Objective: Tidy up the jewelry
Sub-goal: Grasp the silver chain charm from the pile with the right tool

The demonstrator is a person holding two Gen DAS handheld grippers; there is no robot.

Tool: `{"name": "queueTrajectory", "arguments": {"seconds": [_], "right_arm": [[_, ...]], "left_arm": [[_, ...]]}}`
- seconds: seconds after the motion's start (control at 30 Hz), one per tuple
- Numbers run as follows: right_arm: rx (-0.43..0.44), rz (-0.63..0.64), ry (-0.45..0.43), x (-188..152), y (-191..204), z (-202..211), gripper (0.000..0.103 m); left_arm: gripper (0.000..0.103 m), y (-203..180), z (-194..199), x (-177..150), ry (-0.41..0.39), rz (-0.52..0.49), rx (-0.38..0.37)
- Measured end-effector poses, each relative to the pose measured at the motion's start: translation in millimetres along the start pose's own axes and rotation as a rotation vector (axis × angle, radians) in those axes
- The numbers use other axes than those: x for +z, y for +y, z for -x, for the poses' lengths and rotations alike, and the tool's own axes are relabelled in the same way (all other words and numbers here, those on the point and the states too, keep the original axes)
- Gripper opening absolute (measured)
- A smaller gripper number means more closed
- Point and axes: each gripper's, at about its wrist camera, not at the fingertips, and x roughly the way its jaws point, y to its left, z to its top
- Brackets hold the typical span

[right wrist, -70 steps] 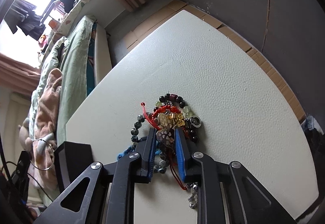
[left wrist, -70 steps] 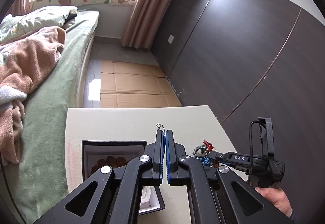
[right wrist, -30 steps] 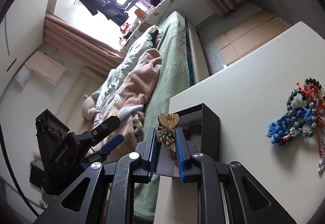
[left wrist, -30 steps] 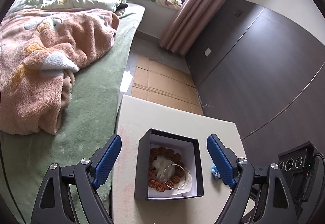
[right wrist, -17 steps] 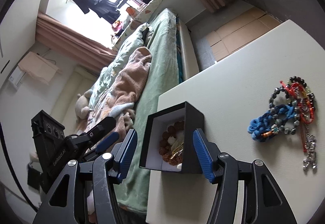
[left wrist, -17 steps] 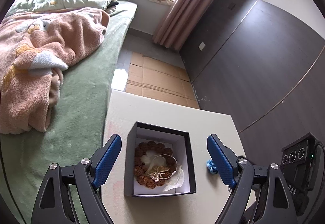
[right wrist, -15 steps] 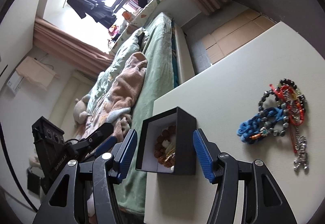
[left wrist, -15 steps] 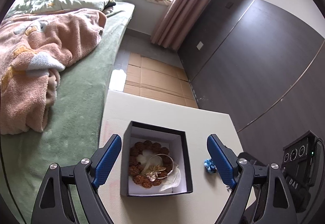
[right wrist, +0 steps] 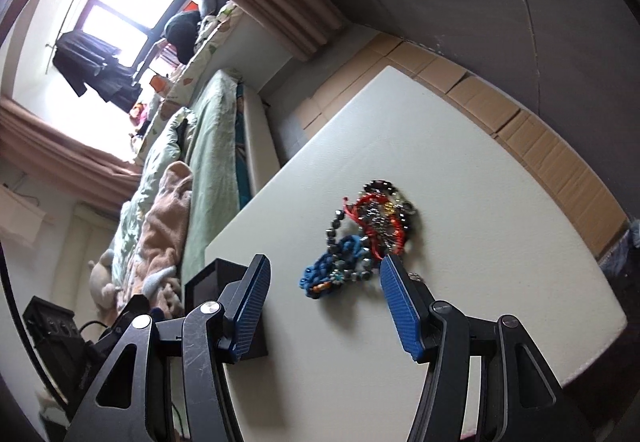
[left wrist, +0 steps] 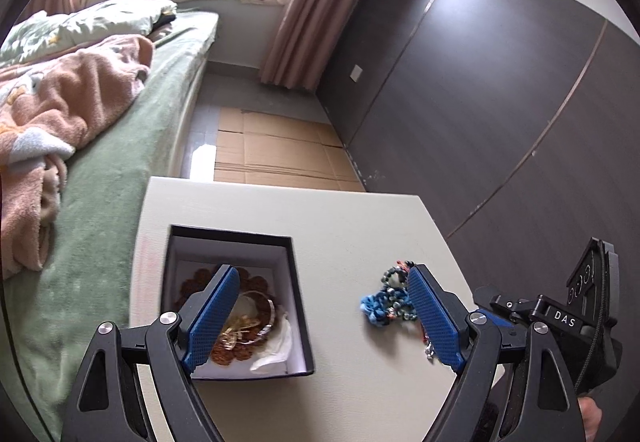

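A black jewelry box [left wrist: 298, 306] with a white lining sits on the cream table [left wrist: 320, 217]. It holds a brown bead bracelet, a thin bangle and a gold piece [left wrist: 240, 326]. A pile of loose jewelry [left wrist: 390, 298], a blue braided cord, dark beads and red cord, lies to its right; it also shows in the right wrist view [right wrist: 360, 242]. My left gripper [left wrist: 320, 318] is open and empty above the box and pile. My right gripper [right wrist: 324, 298] is open and empty, just short of the pile. The box corner [right wrist: 208, 278] shows at its left.
A bed [left wrist: 100, 169] with a green sheet and a pink blanket runs along the table's left side. A dark wall [left wrist: 480, 101] stands to the right. Cardboard [left wrist: 272, 157] covers the floor beyond the table. The right gripper's body [left wrist: 568, 318] is at the table's right edge.
My right gripper released the gold butterfly piece into the box, opened, and swung right toward the loose pile. My left gripper opened earlier and has since dropped lower and nearer the box.
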Motion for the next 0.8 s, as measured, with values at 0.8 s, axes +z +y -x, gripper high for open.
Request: {"name": "queueTrajectory", "arguments": {"seconds": [0.8], "right_arm": [[-0.276, 0.252, 0.177, -10, -14, -45, 0.035]], "left_arm": [[0.071, -29, -31, -14, 0.033, -0.066, 0.035]]}}
